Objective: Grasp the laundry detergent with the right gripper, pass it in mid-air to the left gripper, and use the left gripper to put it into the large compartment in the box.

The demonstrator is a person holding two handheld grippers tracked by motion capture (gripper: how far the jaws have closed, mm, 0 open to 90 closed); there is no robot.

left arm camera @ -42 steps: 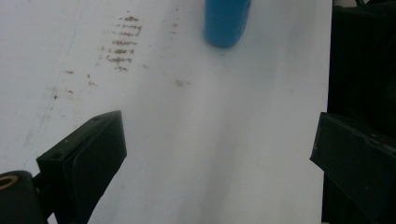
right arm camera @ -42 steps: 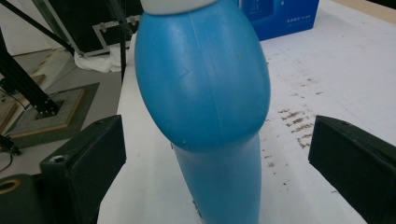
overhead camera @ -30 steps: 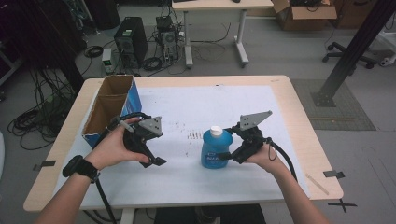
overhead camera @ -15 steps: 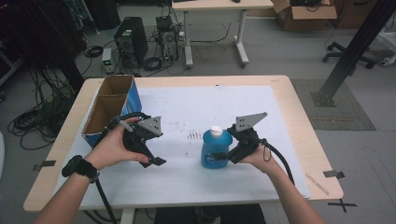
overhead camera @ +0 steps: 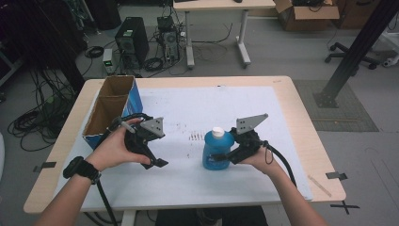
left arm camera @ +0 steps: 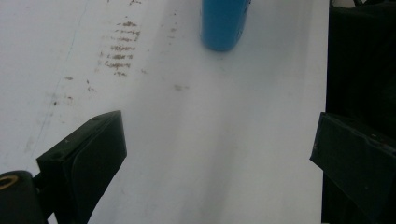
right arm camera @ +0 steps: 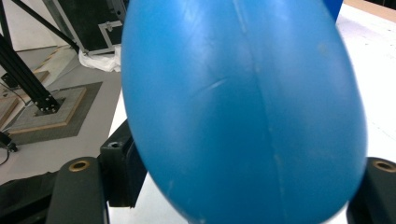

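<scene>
White sheeting covers the counter (overhead camera: 291,122), where a blue bottle (overhead camera: 217,151) stands upright between the fingers of the right gripper (overhead camera: 225,157).

From the high view, the bottle with its white cap (overhead camera: 217,132) sits right of the counter's middle, the right gripper meeting it from the side; its fingers have just been closing, with the bottle between them. The left gripper (overhead camera: 157,160) is held off to the left, well apart from the bottle, near an open cardboard box (overhead camera: 110,110) at the counter's left edge. In the left gripper view, its fingers (left arm camera: 93,154) stand wide apart over bare white sheet, the bottle's base (left arm camera: 223,25) farther off. In the right gripper view, the bottle's blue body (right arm camera: 243,107) bulges between the fingers (right arm camera: 119,168), which lie against its sides.
</scene>
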